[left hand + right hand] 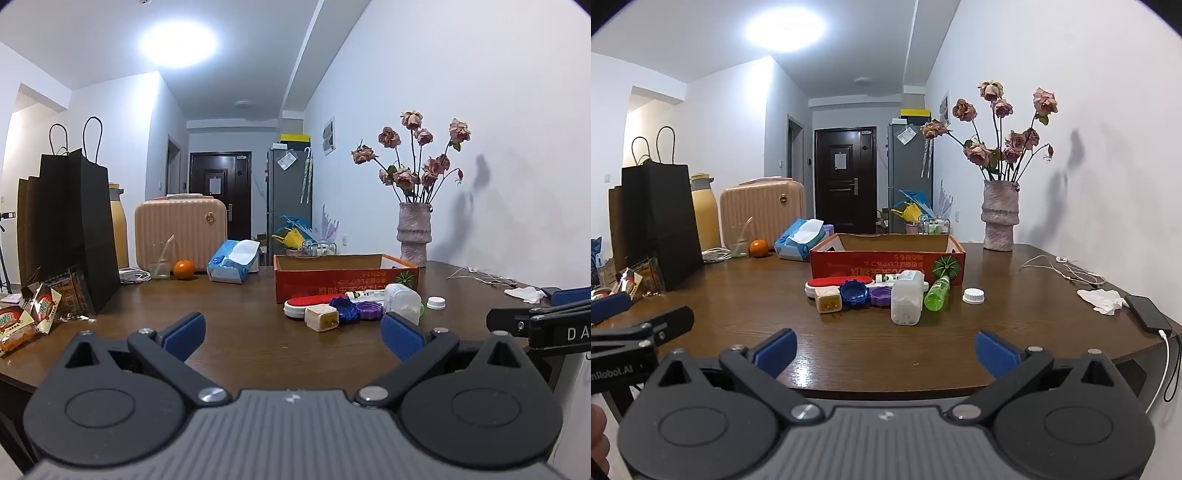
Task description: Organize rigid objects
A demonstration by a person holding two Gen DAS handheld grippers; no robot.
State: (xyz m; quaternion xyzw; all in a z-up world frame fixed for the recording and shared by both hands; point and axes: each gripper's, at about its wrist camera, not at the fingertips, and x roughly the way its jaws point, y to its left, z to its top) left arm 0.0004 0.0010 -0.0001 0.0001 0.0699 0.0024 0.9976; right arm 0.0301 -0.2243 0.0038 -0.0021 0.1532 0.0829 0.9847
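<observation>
Visibly, both tongs — left, right — gape empty; one arm reads "nRobot.AI".

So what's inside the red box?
The red box is open on top, but only its bare brown inner walls show. Its front wall hides the floor, so whether anything lies inside cannot be seen from either view.

Small items lie on the table before the box.

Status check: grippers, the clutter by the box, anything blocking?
Left gripper and right gripper open, empty. Clutter lies before box, untouched. Nothing blocking.
</observation>
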